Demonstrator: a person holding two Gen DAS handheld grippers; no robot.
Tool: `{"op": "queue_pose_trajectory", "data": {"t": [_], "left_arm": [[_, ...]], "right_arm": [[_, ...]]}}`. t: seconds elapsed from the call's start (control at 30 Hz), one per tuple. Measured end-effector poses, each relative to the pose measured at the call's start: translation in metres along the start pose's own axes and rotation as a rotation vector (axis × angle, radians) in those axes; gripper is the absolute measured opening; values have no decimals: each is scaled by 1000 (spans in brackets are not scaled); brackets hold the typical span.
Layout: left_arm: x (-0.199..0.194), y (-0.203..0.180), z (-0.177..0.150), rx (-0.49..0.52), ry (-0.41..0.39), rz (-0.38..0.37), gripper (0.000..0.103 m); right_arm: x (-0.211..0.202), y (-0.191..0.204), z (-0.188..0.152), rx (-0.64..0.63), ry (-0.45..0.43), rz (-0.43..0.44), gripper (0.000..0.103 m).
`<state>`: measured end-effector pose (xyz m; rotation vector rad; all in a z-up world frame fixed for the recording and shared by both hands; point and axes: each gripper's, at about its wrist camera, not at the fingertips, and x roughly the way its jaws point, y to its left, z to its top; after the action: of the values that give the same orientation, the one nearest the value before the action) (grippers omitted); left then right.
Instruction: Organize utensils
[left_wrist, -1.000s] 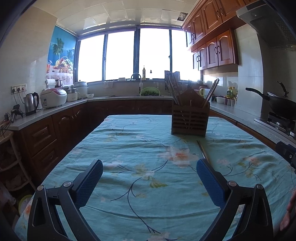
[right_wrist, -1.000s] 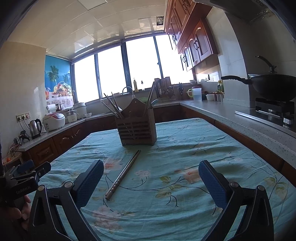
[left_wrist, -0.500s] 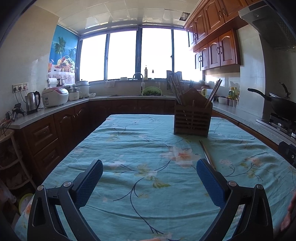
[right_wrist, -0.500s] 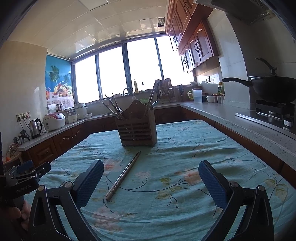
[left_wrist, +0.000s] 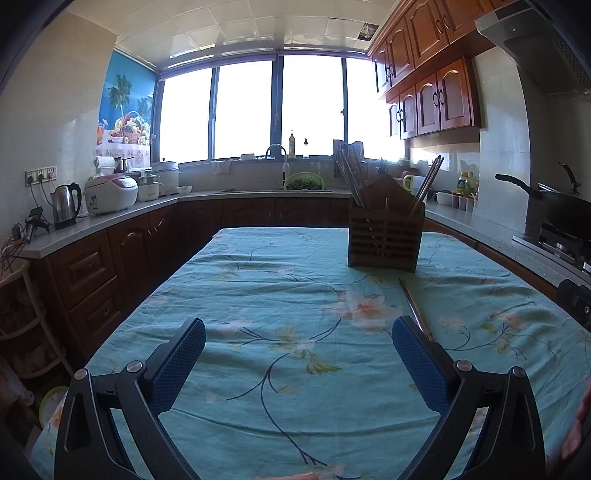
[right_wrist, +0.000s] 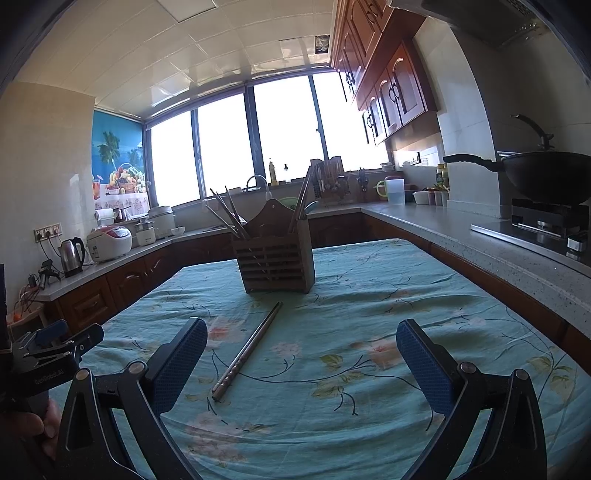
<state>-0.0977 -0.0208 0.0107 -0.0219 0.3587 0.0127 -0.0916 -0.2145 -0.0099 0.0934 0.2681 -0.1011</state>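
A pair of metal chopsticks (right_wrist: 248, 350) lies side by side on the floral tablecloth (right_wrist: 369, 295), pointing toward a slatted wooden utensil holder (right_wrist: 275, 258) with several chopsticks standing in it. My right gripper (right_wrist: 301, 356) hovers open just short of the loose chopsticks, which lie between its blue pads, nearer the left one. In the left wrist view the holder (left_wrist: 384, 240) stands at the far right of the table and the chopsticks (left_wrist: 412, 304) run down behind the right finger (left_wrist: 417, 360). My left gripper (left_wrist: 298, 356) is open over bare cloth, holding nothing.
Counters ring the table: kettle (left_wrist: 66, 205) and rice cooker (left_wrist: 110, 194) on the left, sink and green basket (left_wrist: 304, 181) at the back, wok (right_wrist: 546, 173) on a stove at the right. The other gripper and a hand (right_wrist: 37, 369) show at the right view's left edge.
Both views have edged slightly forward and lower toward the table. The chopsticks and holder lie where they were. Both grippers stay open.
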Motion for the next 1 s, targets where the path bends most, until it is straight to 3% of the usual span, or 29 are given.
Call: {"op": "queue_pose_trajectory", "data": {"t": [1.0], "left_arm": [[-4, -7, -1, 13, -3, -1, 102]], "right_arm": [[-2, 1, 0, -2, -15, 10, 103]]}}
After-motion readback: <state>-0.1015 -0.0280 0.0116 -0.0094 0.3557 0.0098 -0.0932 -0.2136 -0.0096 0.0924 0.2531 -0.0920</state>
